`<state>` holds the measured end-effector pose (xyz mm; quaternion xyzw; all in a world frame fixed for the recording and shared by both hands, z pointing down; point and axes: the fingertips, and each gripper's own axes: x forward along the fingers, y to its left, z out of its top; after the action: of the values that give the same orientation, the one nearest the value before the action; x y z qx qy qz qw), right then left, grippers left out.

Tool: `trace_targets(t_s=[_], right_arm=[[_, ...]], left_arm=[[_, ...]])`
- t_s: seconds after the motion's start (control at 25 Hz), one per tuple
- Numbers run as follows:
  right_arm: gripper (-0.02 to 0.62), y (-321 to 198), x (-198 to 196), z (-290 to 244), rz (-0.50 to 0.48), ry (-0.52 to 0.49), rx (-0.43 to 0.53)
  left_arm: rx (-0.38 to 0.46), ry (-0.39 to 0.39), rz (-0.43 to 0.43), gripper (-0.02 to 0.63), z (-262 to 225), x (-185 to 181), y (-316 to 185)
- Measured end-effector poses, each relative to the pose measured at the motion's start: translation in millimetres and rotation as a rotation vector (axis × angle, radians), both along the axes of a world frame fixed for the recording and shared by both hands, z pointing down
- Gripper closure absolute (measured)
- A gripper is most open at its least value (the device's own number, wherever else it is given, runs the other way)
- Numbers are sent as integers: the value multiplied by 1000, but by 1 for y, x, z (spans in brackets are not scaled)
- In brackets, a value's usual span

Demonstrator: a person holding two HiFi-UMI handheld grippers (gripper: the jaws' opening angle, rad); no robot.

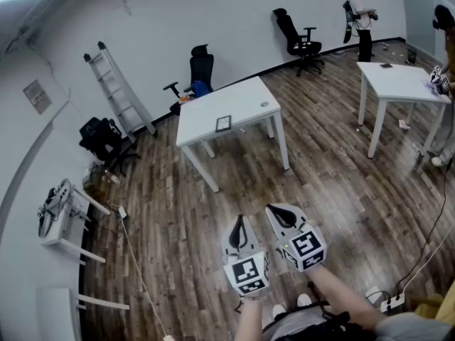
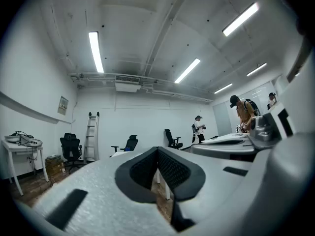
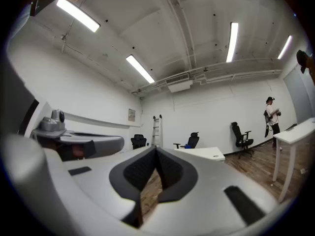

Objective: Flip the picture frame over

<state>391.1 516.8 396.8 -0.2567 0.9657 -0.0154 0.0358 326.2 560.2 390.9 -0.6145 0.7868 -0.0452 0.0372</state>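
Observation:
A small dark picture frame (image 1: pixel 223 123) lies flat on the white table (image 1: pixel 242 104) across the room in the head view. Both grippers are held level over the wood floor, well short of that table. My left gripper (image 1: pixel 239 223) is shut with nothing between its jaws, and its black pads (image 2: pixel 170 169) meet at the tip. My right gripper (image 1: pixel 279 212) sits just right of it, also shut and empty. In the right gripper view the white table (image 3: pixel 204 152) shows beyond the closed pads (image 3: pixel 167 168).
A ladder (image 1: pixel 119 88) leans on the back wall, with office chairs (image 1: pixel 201 69) near it. A second white table (image 1: pixel 399 82) stands at the right. A person (image 1: pixel 361 20) stands far back right. Cables and a power strip (image 1: pixel 390 302) lie on the floor.

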Motion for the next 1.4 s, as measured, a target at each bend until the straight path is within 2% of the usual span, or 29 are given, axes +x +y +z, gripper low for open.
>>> trace_targets(t_s=[0.56, 0.8, 1.16, 1.4], right_arm=[[595, -7, 7, 0, -18, -22, -3], [595, -16, 11, 9, -10, 12, -9], [594, -48, -9, 18, 3, 30, -26], [594, -90, -48, 18, 25, 27, -7]], left_arm=[[-10, 7, -17, 603, 5, 5, -4], [-32, 4, -41, 604, 13, 4, -6], [-34, 46, -45, 604, 27, -24, -38], [-30, 43, -13, 603, 31, -67, -88]])
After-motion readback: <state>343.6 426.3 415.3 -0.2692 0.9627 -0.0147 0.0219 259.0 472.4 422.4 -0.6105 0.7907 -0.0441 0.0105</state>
